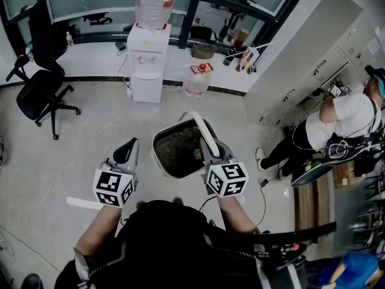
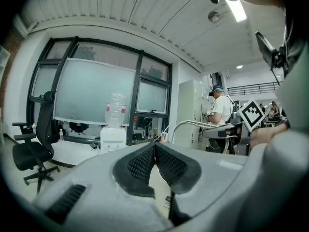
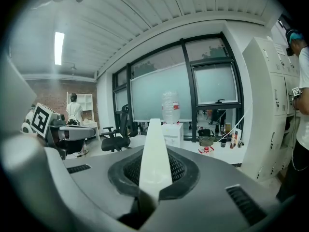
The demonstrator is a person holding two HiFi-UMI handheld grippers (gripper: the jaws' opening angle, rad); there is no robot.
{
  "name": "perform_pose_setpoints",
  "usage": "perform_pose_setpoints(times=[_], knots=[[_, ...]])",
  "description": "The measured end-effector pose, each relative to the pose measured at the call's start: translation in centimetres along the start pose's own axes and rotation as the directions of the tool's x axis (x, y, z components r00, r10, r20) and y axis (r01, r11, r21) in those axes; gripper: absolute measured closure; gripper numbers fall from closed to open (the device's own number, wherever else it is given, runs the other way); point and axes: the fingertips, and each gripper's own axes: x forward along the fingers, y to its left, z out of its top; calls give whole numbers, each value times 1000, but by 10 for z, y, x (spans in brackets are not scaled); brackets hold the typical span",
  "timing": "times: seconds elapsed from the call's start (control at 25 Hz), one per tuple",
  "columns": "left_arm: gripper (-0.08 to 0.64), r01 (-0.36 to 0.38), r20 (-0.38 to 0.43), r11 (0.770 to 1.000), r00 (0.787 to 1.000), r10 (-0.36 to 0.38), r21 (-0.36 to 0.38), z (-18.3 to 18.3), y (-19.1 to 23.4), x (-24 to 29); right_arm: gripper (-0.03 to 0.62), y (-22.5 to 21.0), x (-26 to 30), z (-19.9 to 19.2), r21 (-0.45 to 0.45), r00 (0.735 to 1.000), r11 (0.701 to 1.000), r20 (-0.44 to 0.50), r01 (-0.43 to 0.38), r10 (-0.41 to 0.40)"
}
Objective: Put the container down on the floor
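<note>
Right gripper (image 1: 212, 154) fingers pinch the white handle (image 3: 154, 153) of the container (image 1: 160, 160), which hangs at its 11 o'clock, seemingly not yet resting on the floor (image 1: 90, 131). Left gripper (image 1: 125, 153) fingers are closed on nothing. Lowering it and letting go both remain.

The pale speckled floor (image 1: 240, 131) carries a black office chair (image 1: 42, 92) at the left and a white water dispenser (image 1: 147, 65) by the window wall. A clear water jug with a red cap (image 1: 197, 80) stands just beside the dispenser. A thin white cable (image 1: 90, 143) lies across the floor.
</note>
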Motion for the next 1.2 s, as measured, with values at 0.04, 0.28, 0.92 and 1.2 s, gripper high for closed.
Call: perform_pose_setpoints(times=[0.04, 0.28, 0.92, 1.2], knots=[[549, -2, 0, 1000, 1000, 2, 2, 0, 3, 0, 566, 2, 1, 0, 0, 1000, 1000, 1, 3, -3], [549, 20, 10, 1000, 1000, -20, 4, 3, 19, -6, 566, 15, 6, 7, -9, 1000, 1000, 6, 27, -27], [549, 55, 4, 998, 998, -55, -13, -7, 62, -34, 566, 54, 15, 9, 5, 996, 996, 8, 91, -91], [549, 26, -5, 999, 1000, -27, -32, -8, 78, -21, 566, 52, 43, 14, 6, 998, 998, 12, 58, -58]])
